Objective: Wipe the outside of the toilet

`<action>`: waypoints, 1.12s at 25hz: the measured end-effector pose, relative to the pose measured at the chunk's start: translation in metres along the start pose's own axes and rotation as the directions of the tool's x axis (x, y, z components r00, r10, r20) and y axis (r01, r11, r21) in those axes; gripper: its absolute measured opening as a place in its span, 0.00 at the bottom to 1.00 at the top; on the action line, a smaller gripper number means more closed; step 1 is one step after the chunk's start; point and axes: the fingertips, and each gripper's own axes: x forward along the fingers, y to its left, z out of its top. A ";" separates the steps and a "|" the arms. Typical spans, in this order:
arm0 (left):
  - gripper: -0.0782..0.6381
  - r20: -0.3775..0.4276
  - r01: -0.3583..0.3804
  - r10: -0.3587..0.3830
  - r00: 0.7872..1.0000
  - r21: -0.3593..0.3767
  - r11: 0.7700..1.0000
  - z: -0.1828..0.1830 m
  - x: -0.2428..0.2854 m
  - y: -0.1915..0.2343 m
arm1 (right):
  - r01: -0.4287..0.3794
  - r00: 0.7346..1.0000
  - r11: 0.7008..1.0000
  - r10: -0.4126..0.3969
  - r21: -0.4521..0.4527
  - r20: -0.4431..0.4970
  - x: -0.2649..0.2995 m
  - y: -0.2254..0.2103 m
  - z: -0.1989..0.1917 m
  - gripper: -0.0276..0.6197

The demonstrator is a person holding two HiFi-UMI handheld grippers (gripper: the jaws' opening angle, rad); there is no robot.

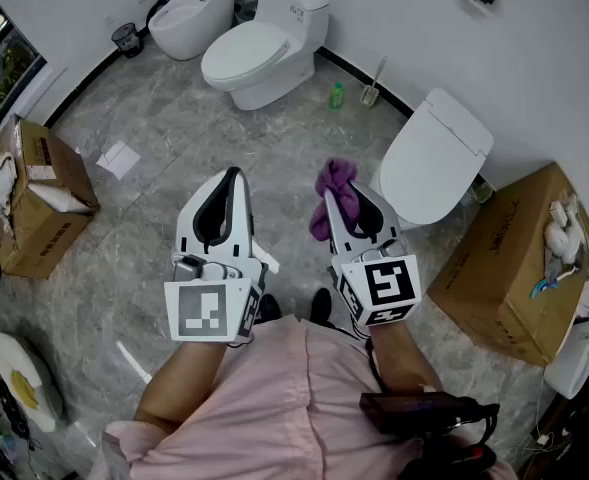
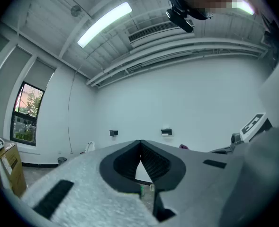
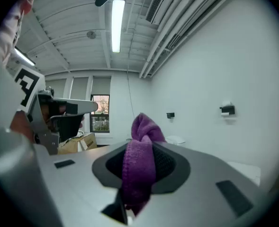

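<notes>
Three white toilets stand along the walls: one with its lid down just right of my right gripper [image 1: 436, 156], one at the back [image 1: 261, 50], one in the far corner [image 1: 194, 10]. My right gripper [image 1: 332, 196] is held above the floor, shut on a purple cloth [image 1: 335, 190] that sticks out past its tips. In the right gripper view the purple cloth [image 3: 140, 167] hangs bunched between the closed jaws of the right gripper [image 3: 140, 143]. My left gripper [image 1: 236, 175] is held beside it, shut and empty; in its own view the left gripper [image 2: 140, 144] points at the far wall.
An open cardboard box [image 1: 32, 200] stands at the left, another box [image 1: 507, 264] at the right by the wall. A green bottle [image 1: 337, 95] and a toilet brush [image 1: 372, 86] stand at the back wall. A small bin [image 1: 126, 38] and a paper sheet [image 1: 120, 158] are on the grey floor.
</notes>
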 end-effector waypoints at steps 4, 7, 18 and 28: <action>0.12 -0.002 0.002 -0.002 1.000 0.002 1.000 -0.004 0.004 -0.005 | -0.006 1.000 1.000 0.006 0.002 -0.002 0.001 -0.005 -0.004 0.18; 0.12 -0.019 0.005 -0.005 1.000 0.002 1.000 -0.009 0.005 -0.013 | -0.007 1.000 1.000 0.007 0.010 -0.012 -0.004 -0.011 -0.009 0.18; 0.12 -0.041 -0.009 0.010 0.999 0.021 1.000 -0.013 0.027 -0.054 | -0.017 1.000 1.000 0.017 0.020 0.008 -0.018 -0.060 -0.012 0.19; 0.12 -0.094 -0.071 0.071 0.993 0.004 0.997 -0.045 0.046 -0.036 | -0.038 0.998 0.998 0.040 0.055 -0.048 0.015 -0.083 -0.041 0.19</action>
